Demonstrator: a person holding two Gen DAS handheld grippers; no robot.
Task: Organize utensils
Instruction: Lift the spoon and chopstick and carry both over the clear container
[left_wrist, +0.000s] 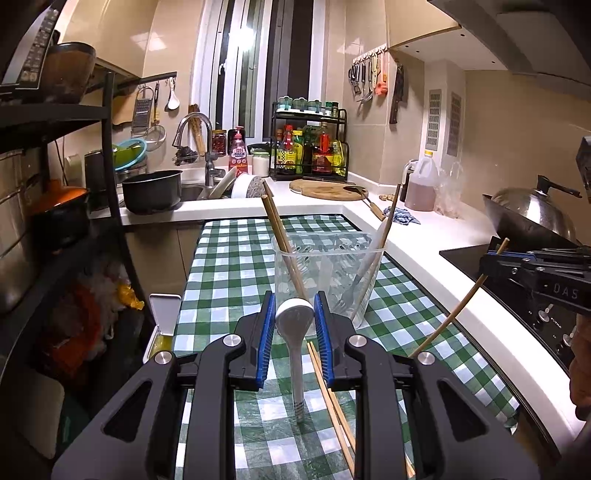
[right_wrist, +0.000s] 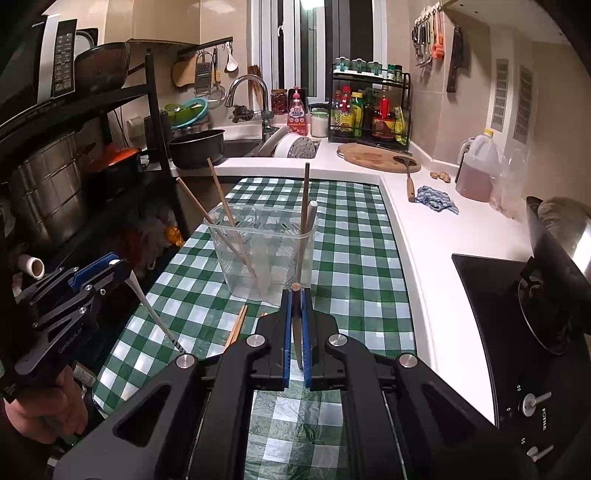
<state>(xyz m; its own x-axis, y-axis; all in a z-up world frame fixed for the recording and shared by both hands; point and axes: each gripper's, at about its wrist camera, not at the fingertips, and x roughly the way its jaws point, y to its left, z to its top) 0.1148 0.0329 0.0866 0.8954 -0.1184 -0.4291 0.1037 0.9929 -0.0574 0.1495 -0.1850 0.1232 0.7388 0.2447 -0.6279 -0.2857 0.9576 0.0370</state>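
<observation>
My left gripper (left_wrist: 294, 300) is shut on a white ceramic spoon (left_wrist: 295, 332): the bowl sits between the blue pads and the handle hangs down over the checked cloth. My right gripper (right_wrist: 295, 294) is shut on a single wooden chopstick (right_wrist: 297, 332), which also slants down from it in the left wrist view (left_wrist: 454, 314). Ahead of both stands a clear plastic holder (left_wrist: 325, 269) (right_wrist: 258, 251) with several chopsticks and a white utensil leaning inside. Two loose chopsticks (left_wrist: 332, 402) (right_wrist: 236, 326) lie on the cloth near the holder.
The green-and-white checked cloth (right_wrist: 351, 258) covers the table. A white counter (right_wrist: 417, 236) runs along the right with a black hob (right_wrist: 491, 314) and a wok. At the back are the sink, a black pot (left_wrist: 153, 190) and a cutting board (left_wrist: 325, 189). A black shelf rack (right_wrist: 155, 122) stands left.
</observation>
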